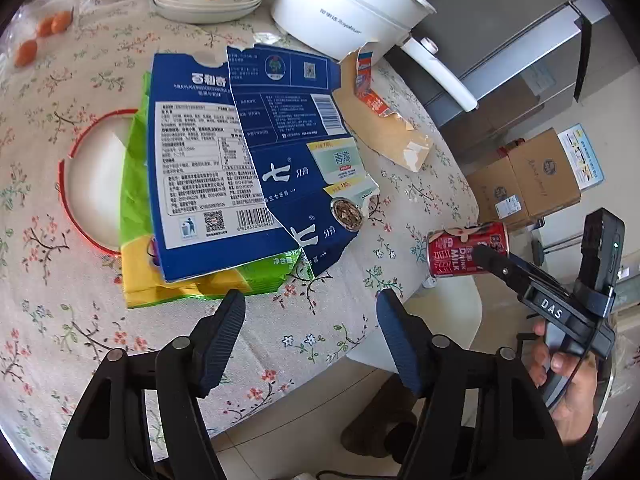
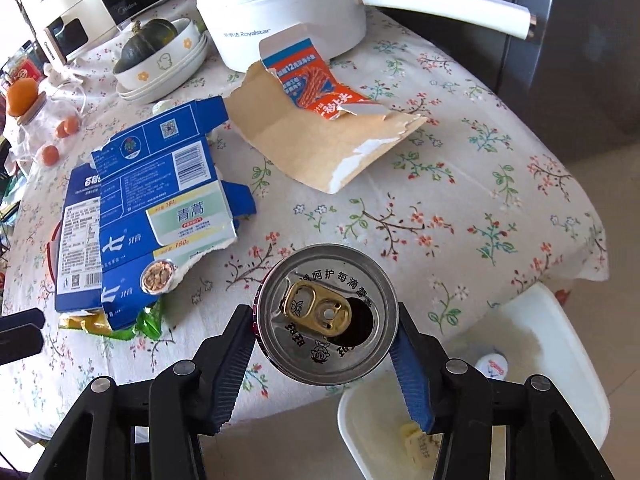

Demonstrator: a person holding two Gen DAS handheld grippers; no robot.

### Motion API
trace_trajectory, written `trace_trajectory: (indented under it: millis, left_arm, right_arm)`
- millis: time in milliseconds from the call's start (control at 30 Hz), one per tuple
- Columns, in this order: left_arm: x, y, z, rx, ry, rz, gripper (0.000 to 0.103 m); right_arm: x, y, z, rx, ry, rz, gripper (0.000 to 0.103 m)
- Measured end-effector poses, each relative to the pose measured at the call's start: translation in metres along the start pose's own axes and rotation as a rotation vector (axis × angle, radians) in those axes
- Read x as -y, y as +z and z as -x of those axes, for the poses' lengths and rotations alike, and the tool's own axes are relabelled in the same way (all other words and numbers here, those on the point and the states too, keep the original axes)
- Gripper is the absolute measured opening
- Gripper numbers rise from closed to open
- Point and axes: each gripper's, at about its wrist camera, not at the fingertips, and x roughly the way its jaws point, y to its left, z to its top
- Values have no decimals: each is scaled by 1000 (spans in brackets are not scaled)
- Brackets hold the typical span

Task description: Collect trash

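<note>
My right gripper (image 2: 322,316) is shut on a red milk-drink can (image 2: 304,336), pads on its sides and its opened top facing the camera. In the left wrist view the can (image 1: 456,252) hangs past the table's right edge in that gripper (image 1: 486,258), which a hand holds. My left gripper (image 1: 310,304) is open with nothing between its fingers, just short of the pile. Flattened blue cartons (image 1: 240,160) lie on a green and yellow bag (image 1: 160,284). A torn brown carton with orange print (image 2: 320,140) lies farther back.
A white electric pot (image 2: 280,12) and stacked bowls holding a squash (image 2: 160,64) stand at the back of the floral tablecloth (image 2: 480,200). A white container (image 2: 560,340) sits below the table's edge. Cardboard boxes (image 1: 532,184) stand on the floor by a grey cabinet.
</note>
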Motion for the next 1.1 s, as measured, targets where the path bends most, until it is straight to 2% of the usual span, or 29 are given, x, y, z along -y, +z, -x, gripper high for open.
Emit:
trace_trajectory:
  millis: [100, 167, 267, 333, 433, 567, 633, 767, 900, 1100]
  left_arm:
    - [-1, 2, -14, 8, -23, 66, 61]
    - [-1, 4, -20, 24, -38, 107, 60]
    - [-1, 8, -26, 55, -35, 147, 60]
    - [-1, 10, -28, 84, -27, 175, 54]
    - [-1, 11, -31, 111, -9, 205, 42]
    - [-2, 13, -38, 111, -6, 236, 15]
    - [-1, 12, -40, 110, -13, 238, 12]
    - [10, 12, -33, 124, -41, 192, 6]
    - [29, 10, -17, 162, -64, 95, 2]
    - [54, 6, 5, 195, -113, -47, 0]
  right_arm:
    - [8, -8, 4, -9, -9, 0, 58]
    - [12, -12, 6, -16, -17, 2, 58]
    - [19, -18, 8, -21, -26, 3, 58]
    - [23, -21, 9, -25, -31, 2, 58]
    - [28, -25, 9, -35, -38, 6, 58]
    - [33, -30, 7, -47, -46, 9, 58]
    - [35, -31, 7, -50, -49, 9, 58]
    - [37, -32, 10, -46, -47, 7, 58]
    - [40, -33, 16, -32, -41, 4, 58]
    - [45, -32, 32, 6, -28, -12, 58]
